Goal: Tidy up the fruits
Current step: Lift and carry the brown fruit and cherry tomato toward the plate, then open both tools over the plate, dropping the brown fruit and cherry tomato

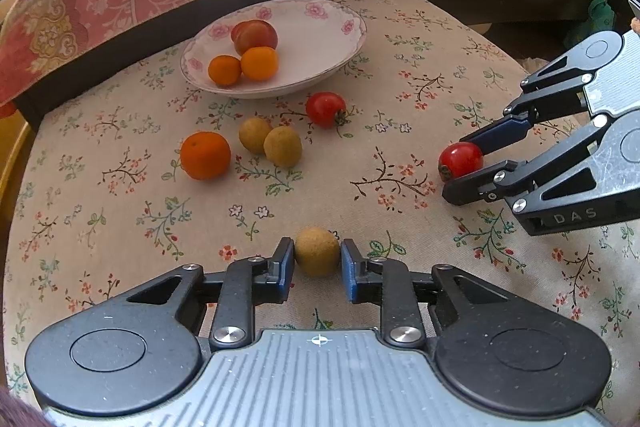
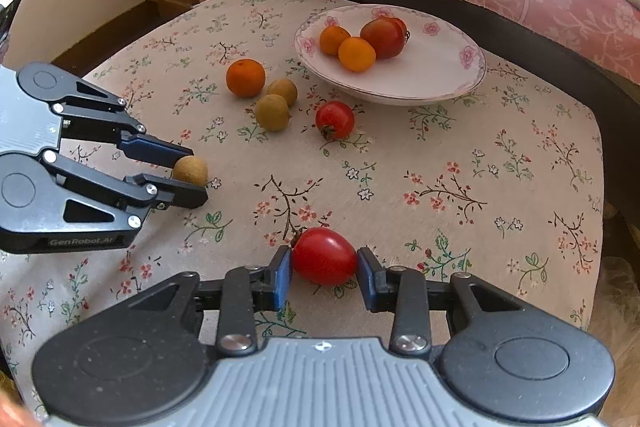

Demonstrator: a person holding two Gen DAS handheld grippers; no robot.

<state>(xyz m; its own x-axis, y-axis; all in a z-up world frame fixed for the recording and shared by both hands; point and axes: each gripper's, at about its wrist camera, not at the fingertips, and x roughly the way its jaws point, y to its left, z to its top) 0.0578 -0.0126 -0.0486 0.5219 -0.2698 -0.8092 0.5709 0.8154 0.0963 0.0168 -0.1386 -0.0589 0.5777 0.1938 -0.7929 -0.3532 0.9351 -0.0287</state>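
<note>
Gripping, left claw (image 1: 318, 259): pinched on a brown longan (image 1: 317, 251), near desk (image 1: 120, 227) front edge.
Right claw (image 2: 324, 269): clamped on a red tomato (image 2: 324, 255).

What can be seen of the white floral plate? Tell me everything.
The shallow white ceramic-looking plate has pink flower prints and a thin dark line around its rim. It sits upright on the floral tablecloth near the far edge. Inside, clustered to one side, lie two small orange fruits and one reddish tomato. Neither gripper touches it.
</note>
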